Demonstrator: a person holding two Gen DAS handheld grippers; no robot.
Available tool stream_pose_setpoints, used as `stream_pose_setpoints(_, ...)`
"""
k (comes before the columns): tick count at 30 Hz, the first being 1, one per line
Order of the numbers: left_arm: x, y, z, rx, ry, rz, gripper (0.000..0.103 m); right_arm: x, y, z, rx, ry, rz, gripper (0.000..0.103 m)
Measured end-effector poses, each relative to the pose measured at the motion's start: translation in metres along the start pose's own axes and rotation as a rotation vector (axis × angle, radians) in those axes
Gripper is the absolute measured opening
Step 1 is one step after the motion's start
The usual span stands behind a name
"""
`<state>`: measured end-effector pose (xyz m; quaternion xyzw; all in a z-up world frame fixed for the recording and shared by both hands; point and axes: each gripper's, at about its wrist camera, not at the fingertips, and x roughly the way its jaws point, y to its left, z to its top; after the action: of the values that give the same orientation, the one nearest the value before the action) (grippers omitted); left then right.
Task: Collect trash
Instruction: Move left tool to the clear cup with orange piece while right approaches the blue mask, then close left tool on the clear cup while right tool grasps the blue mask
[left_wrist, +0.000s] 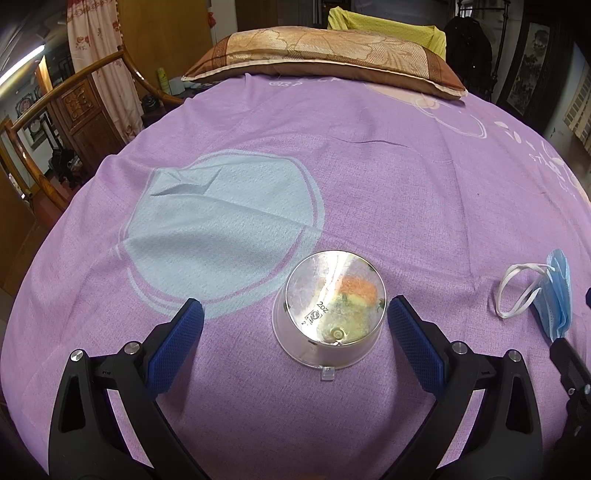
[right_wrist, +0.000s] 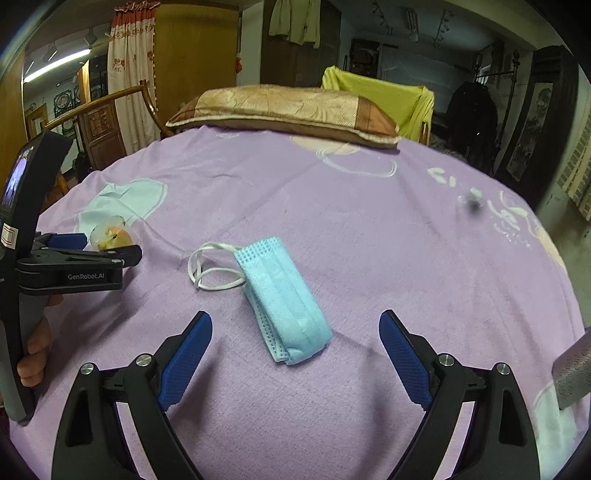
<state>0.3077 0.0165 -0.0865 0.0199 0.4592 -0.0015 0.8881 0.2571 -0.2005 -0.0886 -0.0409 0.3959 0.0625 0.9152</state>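
**Operator:** Left gripper (left_wrist: 293, 314), lower centre of the left wrist view: jaws spread wide, nothing held. The small clear cup (left_wrist: 328, 314) sits upside down on the purple bedsheet (left_wrist: 406, 177) between the blue pads, touching neither. Orange and yellow residue shows through its base.

**Observer:** And further right?

**Operator:** At the right edge of that same view, the blue face mask (left_wrist: 557, 295) lies folded, white ear loops trailing to its left. In the right wrist view the right gripper (right_wrist: 295, 343) straddles it at lower centre; the last reading has the jaws nearly at full spread and levelled off. The mask's near end lies between the pads, no contact I can see.

**Observer:** Progress?

**Operator:** Early, in my judgement. Both items rest on the sheet, neither gripped or lifted. I see no bin or bag in either view, so where they go is unknown. Left to do: close on each, lift, carry off.

**Observer:** Background?

**Operator:** Brown pillow (right_wrist: 284, 110), upper centre, untouched.
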Motion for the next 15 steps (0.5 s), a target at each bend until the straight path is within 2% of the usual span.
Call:
stream_pose_setpoints(4,0.0,0.0,0.0,0.0,0.0,-0.001,0.097,0.016,-0.003,0.001,0.035,0.074,0.052,0.091)
stream_pose_setpoints(15,0.0,0.0,0.0,0.0,0.0,-0.001,0.097,0.024,-0.006,0.004,0.076,0.082,0.149,0.09)
